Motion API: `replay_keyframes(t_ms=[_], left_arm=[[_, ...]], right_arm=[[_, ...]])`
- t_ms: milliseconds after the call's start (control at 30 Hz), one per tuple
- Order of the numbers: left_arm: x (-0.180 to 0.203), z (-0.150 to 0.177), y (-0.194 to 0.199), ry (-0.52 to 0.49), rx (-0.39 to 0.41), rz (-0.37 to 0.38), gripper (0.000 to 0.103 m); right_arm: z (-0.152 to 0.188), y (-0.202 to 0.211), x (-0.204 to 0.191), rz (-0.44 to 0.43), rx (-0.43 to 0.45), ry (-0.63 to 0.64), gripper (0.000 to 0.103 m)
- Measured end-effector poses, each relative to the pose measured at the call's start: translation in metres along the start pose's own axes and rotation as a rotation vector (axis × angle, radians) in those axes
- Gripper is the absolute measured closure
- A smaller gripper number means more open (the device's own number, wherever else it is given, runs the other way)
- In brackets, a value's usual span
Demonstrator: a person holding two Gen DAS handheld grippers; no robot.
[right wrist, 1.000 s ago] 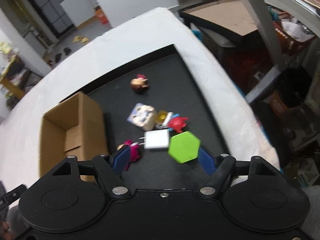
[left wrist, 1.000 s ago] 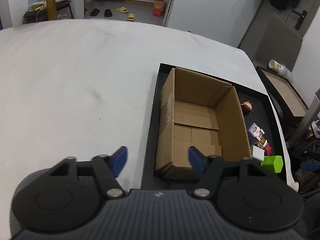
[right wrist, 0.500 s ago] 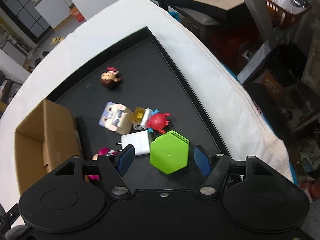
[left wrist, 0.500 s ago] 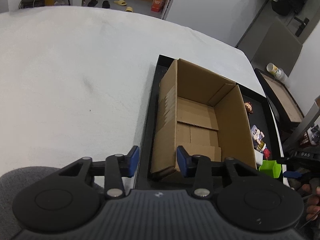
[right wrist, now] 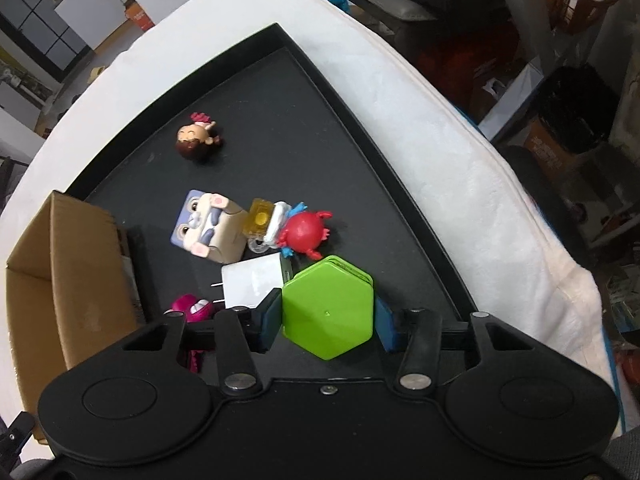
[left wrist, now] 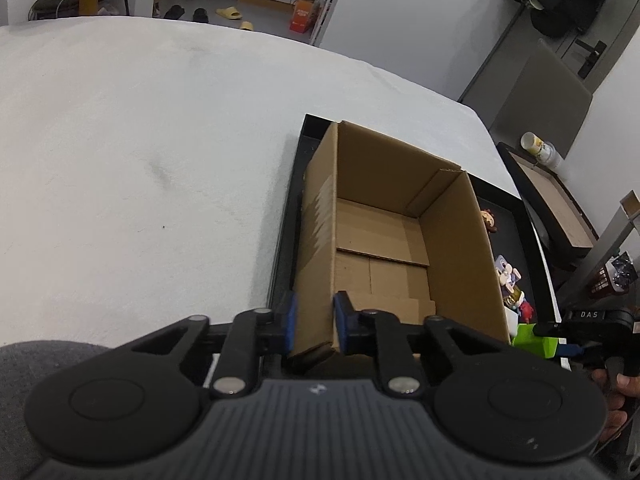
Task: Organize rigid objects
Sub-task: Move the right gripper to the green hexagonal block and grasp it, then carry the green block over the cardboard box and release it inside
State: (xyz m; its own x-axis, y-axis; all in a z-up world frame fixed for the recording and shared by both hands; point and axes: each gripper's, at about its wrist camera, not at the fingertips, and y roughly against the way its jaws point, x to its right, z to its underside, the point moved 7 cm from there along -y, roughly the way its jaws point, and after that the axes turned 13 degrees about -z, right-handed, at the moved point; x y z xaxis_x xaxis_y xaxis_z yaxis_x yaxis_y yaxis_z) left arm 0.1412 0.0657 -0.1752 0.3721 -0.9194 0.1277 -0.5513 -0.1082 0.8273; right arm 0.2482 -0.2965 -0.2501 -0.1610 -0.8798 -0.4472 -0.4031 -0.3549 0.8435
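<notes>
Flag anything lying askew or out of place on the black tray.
The small figurine with the red bow lies toppled on its side, apart from the other toys. The cardboard box sits skewed to the black tray's edges.

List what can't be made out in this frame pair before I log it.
- Pink toy, right wrist view: mostly hidden behind the right gripper; its shape is unreadable.
- Near end of the cardboard box floor, left wrist view: covered by the left gripper.
- White charger, right wrist view: partly overlapped by the green hexagonal block.
- Toys beside the box, left wrist view: too small, cut by the box wall.
</notes>
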Motion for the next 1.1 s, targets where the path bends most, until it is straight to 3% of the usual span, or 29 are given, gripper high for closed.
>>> replay_keyframes(t_ms=[167,533,1100], left_arm=[[0.002,0.001,0.0,-0.001,0.005,0.017,0.095],[0.002,0.001,0.002,-0.007,0.025,0.03,0.099],[-0.002,0.003,0.003,0.013,0.034,0.047,0.099]], right_arm=[[-0.002,0.009,-0.008,-0.016,0.029,0.023,0.056],[-0.005,0.029,-0.031,-0.066,0.054,0.073,0.056],[-0.012,0.037,-0.121,-0.162,0.061,0.234,0.056]])
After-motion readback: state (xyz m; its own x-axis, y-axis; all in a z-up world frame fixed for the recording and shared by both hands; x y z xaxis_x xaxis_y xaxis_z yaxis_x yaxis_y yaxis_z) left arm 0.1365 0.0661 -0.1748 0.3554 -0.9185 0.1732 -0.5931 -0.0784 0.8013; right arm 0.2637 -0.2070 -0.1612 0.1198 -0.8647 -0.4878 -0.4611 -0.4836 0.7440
